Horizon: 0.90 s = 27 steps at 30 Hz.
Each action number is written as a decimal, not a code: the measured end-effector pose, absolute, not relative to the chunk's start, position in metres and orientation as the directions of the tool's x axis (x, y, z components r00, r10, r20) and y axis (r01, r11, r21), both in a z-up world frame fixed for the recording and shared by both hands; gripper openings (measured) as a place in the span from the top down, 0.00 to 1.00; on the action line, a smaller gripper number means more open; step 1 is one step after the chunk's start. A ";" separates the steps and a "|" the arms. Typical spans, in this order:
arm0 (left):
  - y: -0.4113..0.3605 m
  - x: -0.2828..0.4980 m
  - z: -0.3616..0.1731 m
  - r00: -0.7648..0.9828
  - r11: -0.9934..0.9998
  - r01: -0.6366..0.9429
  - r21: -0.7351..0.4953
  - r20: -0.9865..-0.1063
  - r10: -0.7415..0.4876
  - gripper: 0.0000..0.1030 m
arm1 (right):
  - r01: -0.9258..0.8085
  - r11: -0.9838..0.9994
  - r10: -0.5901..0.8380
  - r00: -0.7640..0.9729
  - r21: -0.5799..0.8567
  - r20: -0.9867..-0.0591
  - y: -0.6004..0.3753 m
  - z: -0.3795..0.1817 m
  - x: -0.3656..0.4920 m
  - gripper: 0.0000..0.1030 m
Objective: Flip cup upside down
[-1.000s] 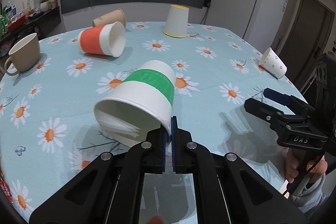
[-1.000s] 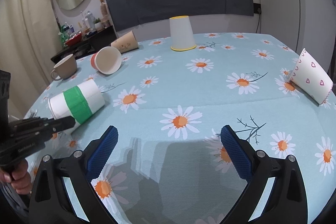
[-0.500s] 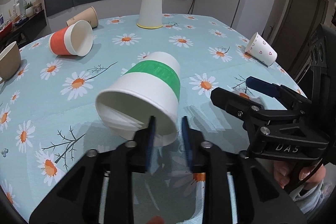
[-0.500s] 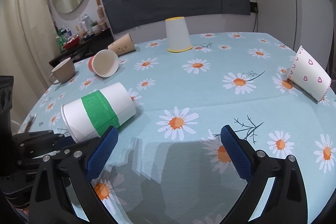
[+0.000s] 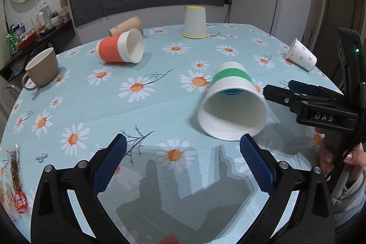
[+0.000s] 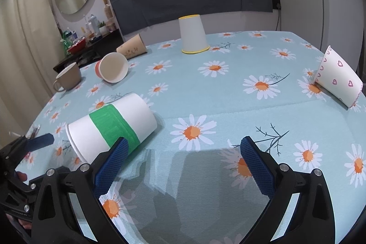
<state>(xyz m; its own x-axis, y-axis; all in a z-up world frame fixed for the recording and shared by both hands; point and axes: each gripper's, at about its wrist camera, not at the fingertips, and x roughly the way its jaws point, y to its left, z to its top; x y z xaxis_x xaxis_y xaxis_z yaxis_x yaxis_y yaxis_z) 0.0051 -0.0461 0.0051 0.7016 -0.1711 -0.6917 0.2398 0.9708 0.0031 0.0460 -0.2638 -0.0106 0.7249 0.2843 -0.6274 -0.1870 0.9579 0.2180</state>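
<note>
My left gripper stood wide, its 2 blue ribbed pads spread far apart and holding nothing, low over the daisy-print tablecloth. The green-banded paper cup lay on its side on the cloth ahead and to the right of that gripper, its open mouth turned toward the left wrist camera and its rim just beside the right-hand pad; I could not tell whether they touched. It looked slightly blurred there.

My right gripper was also spread wide and empty. In its view the same cup lay on its side to the left, base pointing toward the table's middle, mouth toward the table edge, with my left-hand pad overlapping the green band in the picture. From the left wrist camera, the right gripper reached in from the right, close beside the cup, and I could not say whether it touched the cup.

Farther off, an orange-banded paper cup lay on its side, a brown paper cup lay behind it, and a white cup with a yellow rim stood upside down near the far edge. A paper cup with pink hearts lay tilted at the right edge, and a beige mug stood upright at the left.
</note>
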 end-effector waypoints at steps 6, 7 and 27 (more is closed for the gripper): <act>-0.026 0.010 -0.005 0.704 0.984 0.175 0.021 -0.702 -0.110 0.06 | -0.187 0.953 0.299 0.701 0.237 -0.647 -0.265 -0.014 0.051 0.09; -0.024 0.010 -0.007 0.705 0.986 0.165 0.028 -0.702 -0.098 0.06 | -0.186 0.953 0.299 0.699 0.237 -0.650 -0.265 -0.014 0.051 0.09; -0.023 0.005 -0.007 0.738 0.983 0.177 0.046 -0.667 -0.102 0.06 | -0.176 0.837 0.540 0.418 0.518 -0.731 -0.251 -0.001 0.091 0.09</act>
